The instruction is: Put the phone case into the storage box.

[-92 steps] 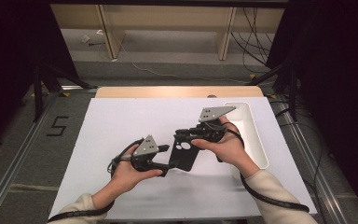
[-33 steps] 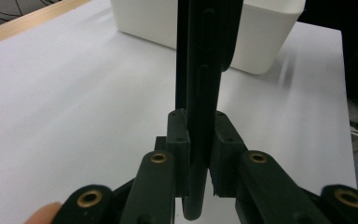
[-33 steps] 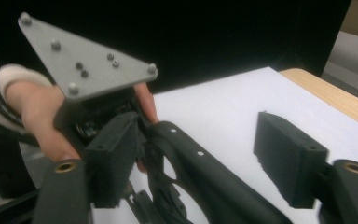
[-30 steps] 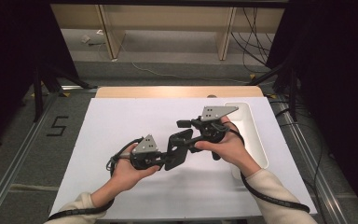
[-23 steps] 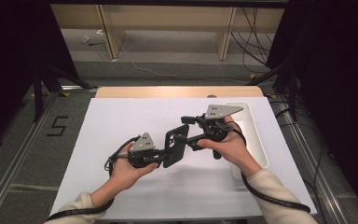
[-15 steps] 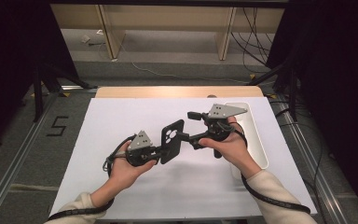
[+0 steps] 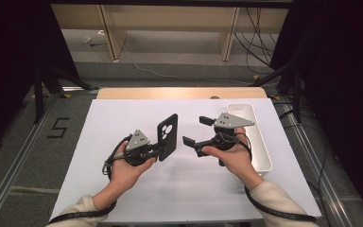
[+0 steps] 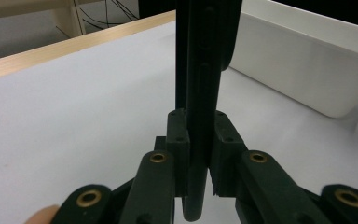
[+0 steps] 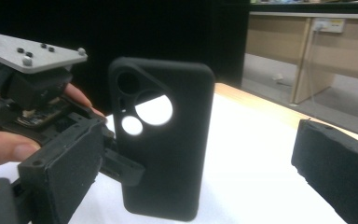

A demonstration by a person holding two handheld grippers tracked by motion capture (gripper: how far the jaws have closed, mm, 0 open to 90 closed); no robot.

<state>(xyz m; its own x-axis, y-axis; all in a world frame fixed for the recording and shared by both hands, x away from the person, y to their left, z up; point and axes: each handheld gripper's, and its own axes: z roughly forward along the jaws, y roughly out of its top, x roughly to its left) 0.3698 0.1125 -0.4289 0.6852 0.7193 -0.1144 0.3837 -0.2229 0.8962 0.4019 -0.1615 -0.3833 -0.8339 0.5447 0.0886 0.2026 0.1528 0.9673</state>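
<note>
Standing upright, phone case (image 7: pixel 168 136) is clamped at lower edge by left gripper (image 7: pixel 157 151); right gripper (image 7: pixel 194 131), jaws just spread wide and empty, is seen near at 3 o'clock, white bin (image 7: pixel 263 142) beyond

Left claw (image 7: pixel 157 152) clamps black phone case (image 7: pixel 167 137), held upright above white table (image 7: pixel 123 113). Right claw (image 7: pixel 197 131) open, jaws just opening, nothing between them, just beside case. White tray (image 7: pixel 260 142) at right.
</note>
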